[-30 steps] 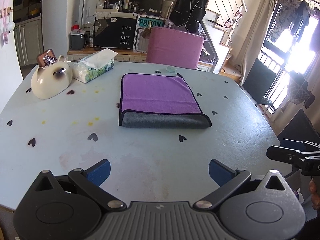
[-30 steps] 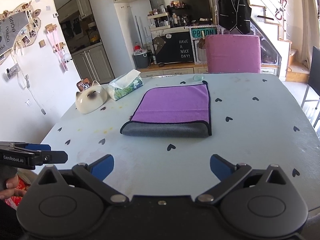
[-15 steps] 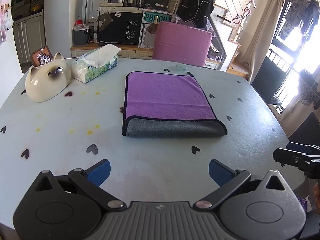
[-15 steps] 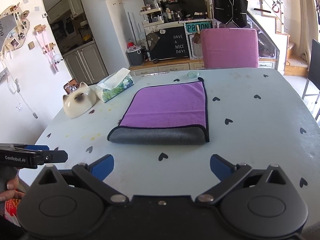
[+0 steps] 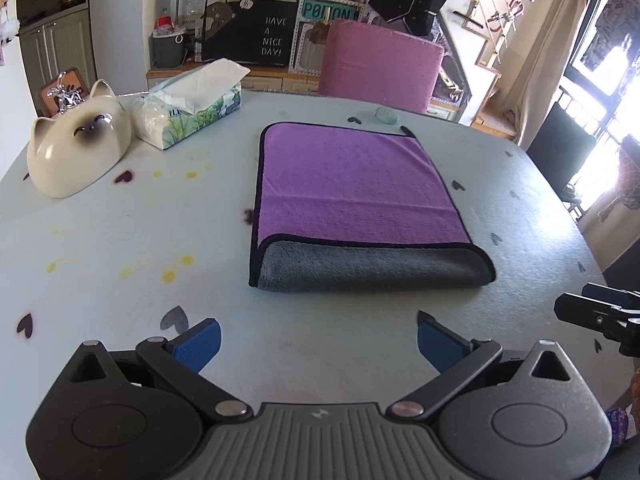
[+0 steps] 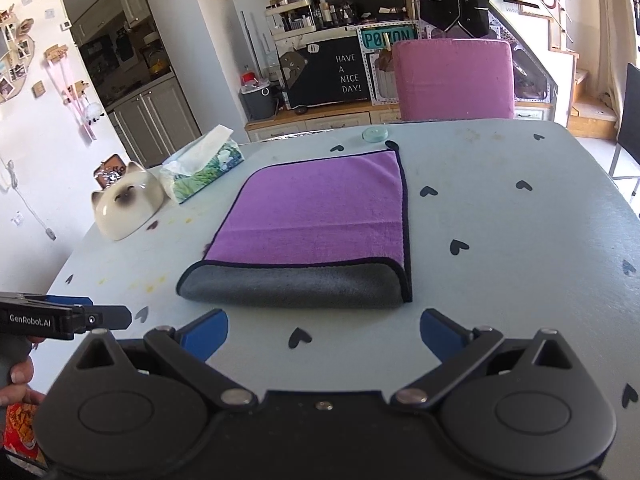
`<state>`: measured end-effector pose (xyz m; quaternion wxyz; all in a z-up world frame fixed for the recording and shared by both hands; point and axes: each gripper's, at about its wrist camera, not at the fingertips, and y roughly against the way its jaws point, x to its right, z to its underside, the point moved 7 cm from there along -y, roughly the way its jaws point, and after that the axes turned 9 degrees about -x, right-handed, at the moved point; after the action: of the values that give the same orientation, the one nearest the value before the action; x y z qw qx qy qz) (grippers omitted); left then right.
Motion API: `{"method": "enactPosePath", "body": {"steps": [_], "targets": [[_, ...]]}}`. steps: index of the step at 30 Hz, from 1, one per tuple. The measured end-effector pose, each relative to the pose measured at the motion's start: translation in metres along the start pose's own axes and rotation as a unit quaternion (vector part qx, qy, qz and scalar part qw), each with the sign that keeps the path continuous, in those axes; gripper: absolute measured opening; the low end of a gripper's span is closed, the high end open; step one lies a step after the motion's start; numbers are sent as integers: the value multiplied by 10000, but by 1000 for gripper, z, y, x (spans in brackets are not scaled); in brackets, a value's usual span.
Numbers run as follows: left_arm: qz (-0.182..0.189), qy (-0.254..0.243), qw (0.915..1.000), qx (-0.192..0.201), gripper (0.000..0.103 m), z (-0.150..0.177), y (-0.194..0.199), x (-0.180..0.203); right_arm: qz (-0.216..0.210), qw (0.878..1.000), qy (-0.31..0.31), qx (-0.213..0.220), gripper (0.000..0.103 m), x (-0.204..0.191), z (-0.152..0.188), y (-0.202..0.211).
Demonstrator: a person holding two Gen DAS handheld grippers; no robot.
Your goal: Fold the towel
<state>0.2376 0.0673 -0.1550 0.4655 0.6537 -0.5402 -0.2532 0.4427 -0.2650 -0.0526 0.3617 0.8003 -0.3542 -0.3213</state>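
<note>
A purple towel [image 5: 352, 184] with a black hem lies folded on the pale table [image 5: 120, 240]; its grey underside [image 5: 368, 266] shows along the near folded edge. It also shows in the right wrist view [image 6: 316, 212]. My left gripper [image 5: 318, 338] is open and empty, just short of the towel's near edge. My right gripper [image 6: 323, 330] is open and empty, also just short of the near edge. Each gripper shows from the side in the other view: the right one [image 5: 600, 314], the left one [image 6: 68, 320].
A cream cat-shaped bowl [image 5: 78, 146] and a tissue pack [image 5: 190, 110] stand at the table's far left. A small pale disc [image 5: 386, 115] lies beyond the towel. A pink chair [image 5: 380, 66] stands behind the table's far edge.
Both grippers have moved forward over the table toward the towel's near edge. Both stay open. The towel has not moved.
</note>
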Motion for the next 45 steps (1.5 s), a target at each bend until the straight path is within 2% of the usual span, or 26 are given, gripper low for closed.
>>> {"method": "enactPosePath", "body": {"steps": [16, 23, 27, 29, 33, 38, 41, 45], "targets": [[-114, 112, 9998, -149, 103, -48, -65, -13, 86, 9997, -31, -222, 102, 22, -37, -76], [-109, 151, 9998, -78, 103, -65, -83, -18, 128, 9991, -178, -361, 101, 35, -49, -103], [-107, 240, 9996, -59, 98, -72, -92, -24, 51, 9985, -284, -466, 84, 41, -54, -120], [-15, 389, 9991, -156, 90, -74, -98, -28, 149, 9977, -371, -550, 74, 46, -55, -127], [-3, 507, 9984, -261, 81, -76, -105, -32, 196, 9965, -459, -673, 68, 53, -56, -139], [28, 541, 9978, -379, 64, -75, -110, -35, 191, 9947, -537, -855, 49, 59, -53, -149], [64, 499, 9975, -491, 56, -73, -113, -35, 137, 9948, -488, -882, 44, 59, -52, -151], [69, 503, 9969, -601, 51, -71, -118, -34, 129, 9945, -427, -952, 37, 57, -51, -153]]}}
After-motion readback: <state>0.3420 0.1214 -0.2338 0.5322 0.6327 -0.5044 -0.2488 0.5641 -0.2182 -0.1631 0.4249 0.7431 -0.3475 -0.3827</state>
